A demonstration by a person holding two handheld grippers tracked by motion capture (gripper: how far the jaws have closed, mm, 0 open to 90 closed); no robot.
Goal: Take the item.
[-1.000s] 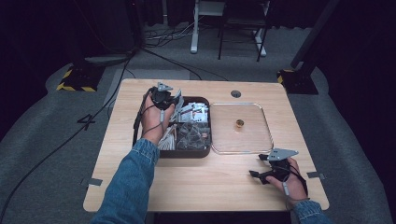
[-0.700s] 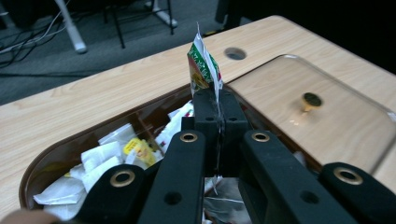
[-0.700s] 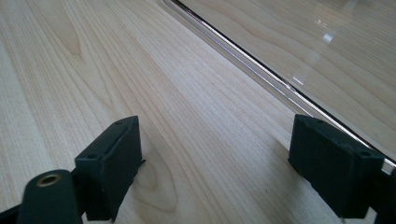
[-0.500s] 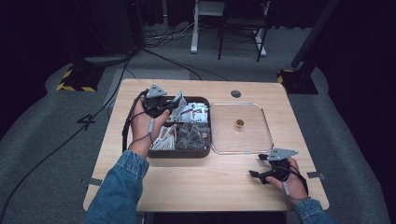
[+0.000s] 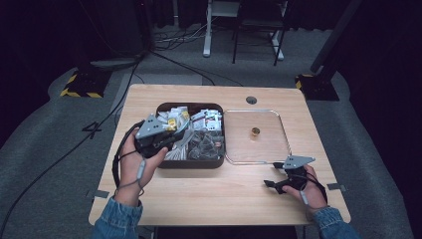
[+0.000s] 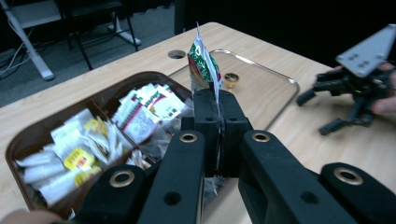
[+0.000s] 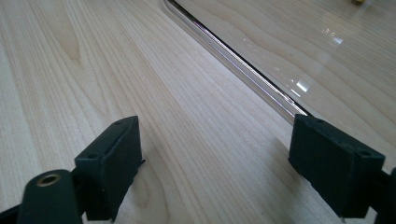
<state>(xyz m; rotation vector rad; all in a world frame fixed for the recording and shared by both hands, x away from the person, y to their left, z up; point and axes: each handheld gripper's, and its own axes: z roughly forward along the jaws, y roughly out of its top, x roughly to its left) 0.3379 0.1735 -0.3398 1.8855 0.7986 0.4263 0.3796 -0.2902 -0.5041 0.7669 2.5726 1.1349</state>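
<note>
Over brown tray [image 5: 164, 163] | left hand-held gripper [image 6: 218, 100] clamps green-white sachet [image 6: 201, 63], lower half hidden | right hand-held gripper [image 7: 215, 154] agape.

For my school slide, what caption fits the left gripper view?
Left gripper pinching a green packet above the brown tray of packets.

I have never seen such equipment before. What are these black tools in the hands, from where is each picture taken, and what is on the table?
A person sits at a wooden table and holds a hand-operated gripper with two black jaws in each hand. The high view looks down from above; the two gripper views come from cameras riding on each tool. The left gripper is shut on a green and white sachet, above a brown tray full of small packets. Beside it lies a clear tray with one small gold object. The right gripper rests on the table near the clear tray, jaws open, holding nothing.
</note>
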